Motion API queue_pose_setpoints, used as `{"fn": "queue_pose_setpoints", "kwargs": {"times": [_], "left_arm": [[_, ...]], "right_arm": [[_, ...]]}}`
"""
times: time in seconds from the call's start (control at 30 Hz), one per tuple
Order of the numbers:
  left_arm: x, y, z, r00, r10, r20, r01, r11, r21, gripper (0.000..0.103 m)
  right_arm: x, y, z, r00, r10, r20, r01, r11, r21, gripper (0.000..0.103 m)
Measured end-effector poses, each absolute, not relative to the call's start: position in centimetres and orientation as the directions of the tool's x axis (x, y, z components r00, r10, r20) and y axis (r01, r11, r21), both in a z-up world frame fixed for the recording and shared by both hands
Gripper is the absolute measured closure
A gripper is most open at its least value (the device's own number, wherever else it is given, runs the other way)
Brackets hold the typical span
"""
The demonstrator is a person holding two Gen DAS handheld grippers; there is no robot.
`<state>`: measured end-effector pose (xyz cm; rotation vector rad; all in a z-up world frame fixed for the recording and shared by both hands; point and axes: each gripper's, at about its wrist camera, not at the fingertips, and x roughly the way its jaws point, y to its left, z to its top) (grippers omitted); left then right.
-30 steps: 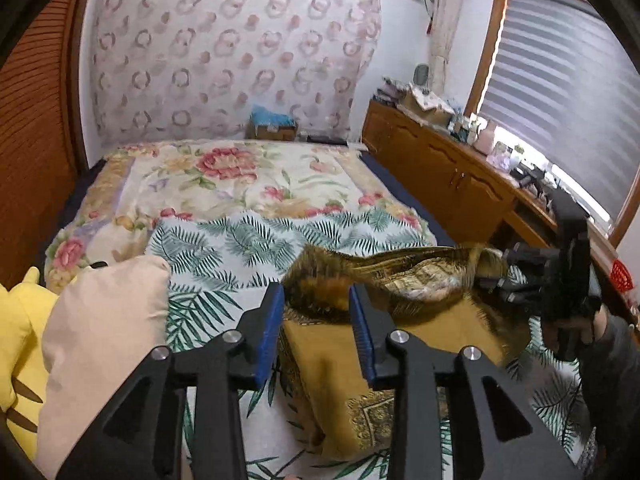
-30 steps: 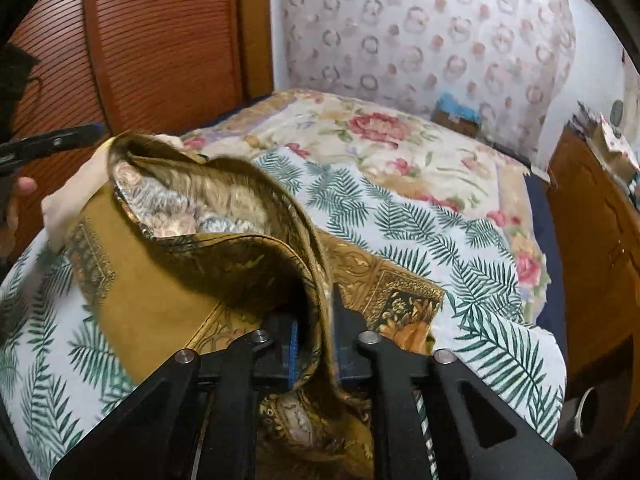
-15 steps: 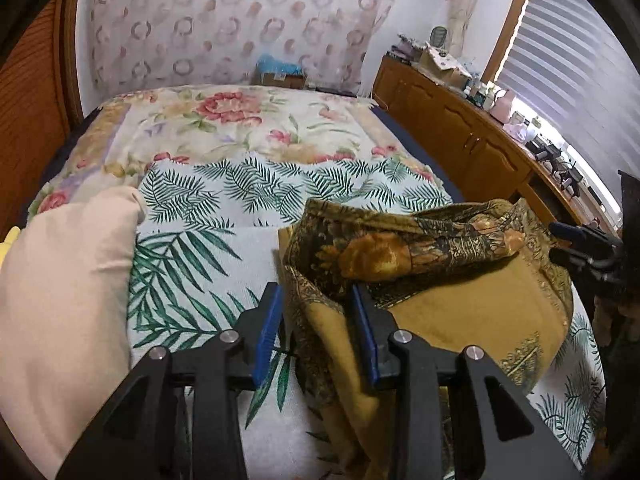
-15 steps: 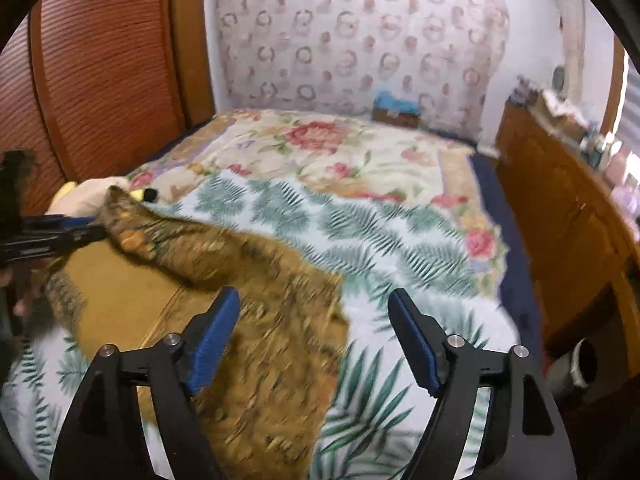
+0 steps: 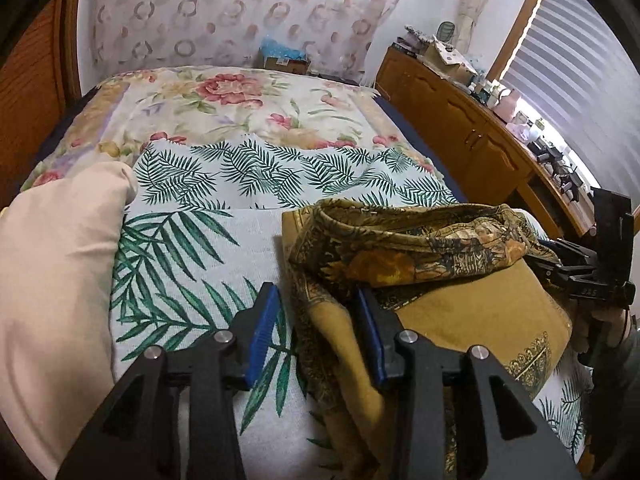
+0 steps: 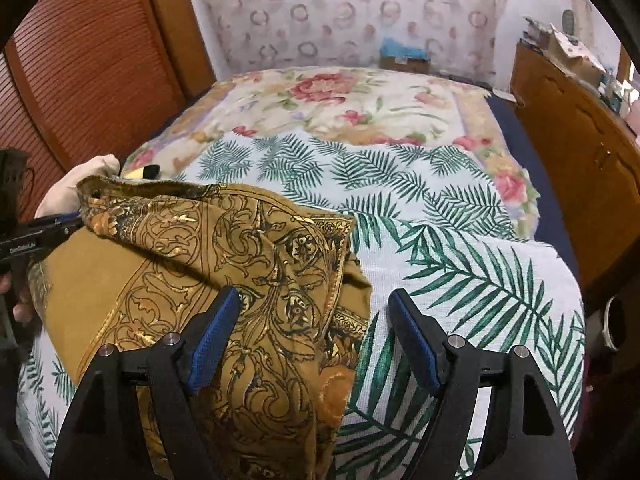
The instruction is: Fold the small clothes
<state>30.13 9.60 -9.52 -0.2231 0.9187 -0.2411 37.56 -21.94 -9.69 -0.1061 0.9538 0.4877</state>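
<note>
Flanking the cloth (image 5: pixel 472 312), pillow (image 5: pixel 52 280) lies beside.

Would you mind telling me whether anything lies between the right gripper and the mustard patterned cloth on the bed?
Nothing visible does. The right gripper hangs open directly over the mustard patterned cloth, whose folded edge lies between its fingers with no pad pressing on it. The pillow sits off on the cloth's far side.
</note>
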Motion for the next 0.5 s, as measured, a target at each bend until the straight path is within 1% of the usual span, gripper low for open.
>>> {"fn": "queue_pose_setpoints", "kwargs": {"times": [0.13,0.17,0.23,0.3,0.33,0.37,0.43,0.47,0.5], "left_arm": [[30.3,9.4,-9.4,0.583,-0.288,-0.760,0.108,0.954,-0.278,0.065],[30.3,9.4,-9.4,0.582,-0.285,-0.761,0.107,0.955,-0.276,0.065],[30.4,9.2,-9.4,0.581,-0.280,-0.765,0.103,0.957,-0.272,0.065],[30.6,9.1,-9.4,0.575,-0.289,-0.765,0.106,0.954,-0.281,0.065],[30.7,9.2,-9.4,0.570,-0.309,-0.761,0.114,0.947,-0.300,0.067],[30.8,9.0,-9.3,0.565,-0.330,-0.756,0.121,0.940,-0.320,0.070],[31.0,9.2,-9.4,0.547,-0.389,-0.742,0.141,0.916,-0.376,0.088],[31.0,9.3,-9.3,0.544,-0.410,-0.732,0.154,0.907,-0.393,0.094],[30.8,9.3,-9.1,0.545,-0.418,-0.727,0.163,0.903,-0.397,0.098]], "right_arm": [[37.3,-22.0,-9.9,0.483,0.366,-0.796,-0.456,0.881,0.129,0.024],[37.3,-21.9,-9.9,0.481,0.371,-0.794,-0.461,0.878,0.131,0.027],[37.1,-21.6,-9.9,0.478,0.387,-0.788,-0.478,0.867,0.136,0.036],[36.8,-21.2,-9.9,0.464,0.414,-0.783,-0.503,0.851,0.152,0.055],[36.7,-21.1,-9.8,0.454,0.428,-0.782,-0.513,0.843,0.164,0.060],[36.7,-21.0,-9.9,0.442,0.446,-0.778,-0.523,0.833,0.181,0.068],[36.6,-20.9,-10.0,0.425,0.475,-0.770,-0.539,0.817,0.207,0.079],[36.6,-20.9,-10.1,0.411,0.495,-0.765,-0.546,0.806,0.229,0.086],[36.6,-21.0,-10.1,0.400,0.516,-0.757,-0.550,0.796,0.252,0.090]]}}
